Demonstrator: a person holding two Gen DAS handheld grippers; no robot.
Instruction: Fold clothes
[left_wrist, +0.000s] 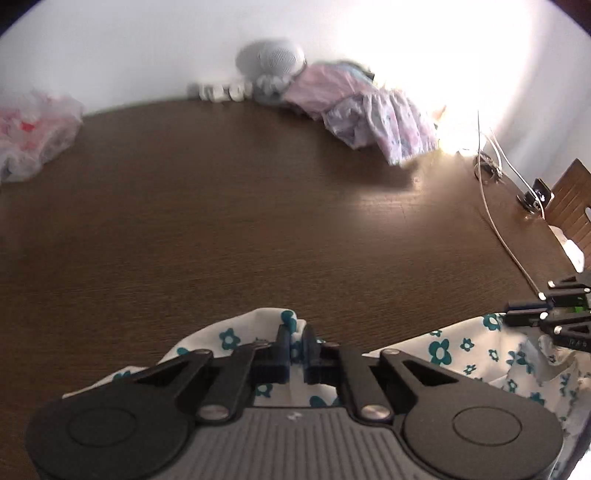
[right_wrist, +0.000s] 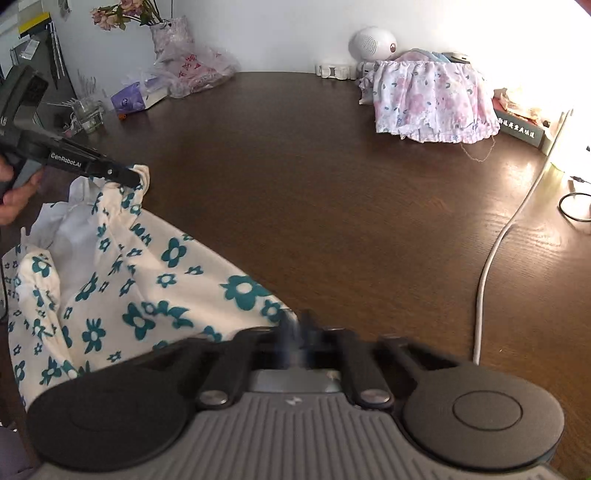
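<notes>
A white garment with teal flowers (right_wrist: 147, 280) hangs stretched between both grippers above the near edge of the brown table (right_wrist: 332, 177). My left gripper (left_wrist: 296, 341) is shut on one bunched corner of the white garment (left_wrist: 229, 338). In the right wrist view that left gripper (right_wrist: 135, 177) shows at far left, held by a hand (right_wrist: 14, 199), pinching the cloth. My right gripper (right_wrist: 297, 325) is shut on the opposite corner; its tips are blurred. It appears at the right edge of the left wrist view as the right gripper (left_wrist: 517, 317).
A pile of pink floral clothes (right_wrist: 432, 99) lies at the back right, beside a white round speaker (right_wrist: 371, 42). A white cable (right_wrist: 498, 251) runs down the right side. Plastic bags (right_wrist: 195, 70), a vase and a tissue pack (right_wrist: 127, 99) sit at the back left.
</notes>
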